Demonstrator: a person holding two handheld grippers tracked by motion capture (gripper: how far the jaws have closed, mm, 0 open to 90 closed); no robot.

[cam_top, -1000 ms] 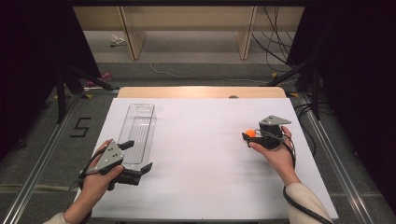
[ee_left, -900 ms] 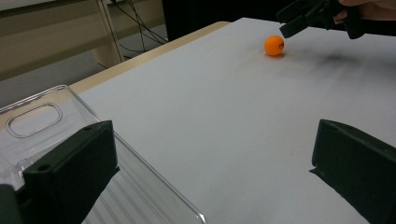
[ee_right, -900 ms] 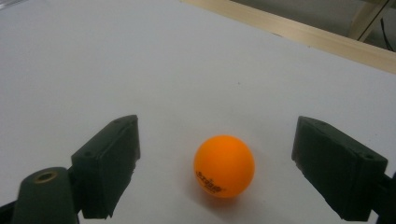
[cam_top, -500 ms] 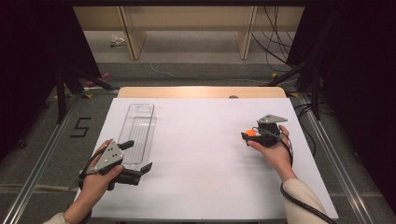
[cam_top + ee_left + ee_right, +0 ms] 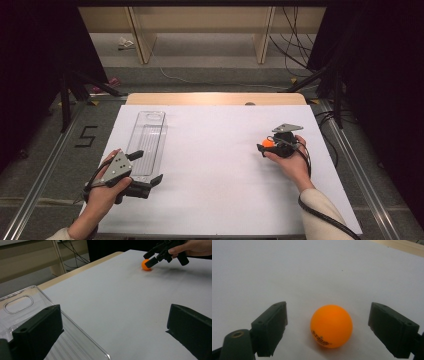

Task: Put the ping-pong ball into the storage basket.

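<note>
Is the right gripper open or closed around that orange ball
Open. In the right gripper view, the right gripper has its jaws spread on either side of the orange ball, with clear gaps, neither touching it.

Orange ball (image 5: 331, 325), dark print; black tongs (image 5: 329, 330); clear tray (image 5: 148, 140); white tabletop (image 5: 215, 165).
</note>
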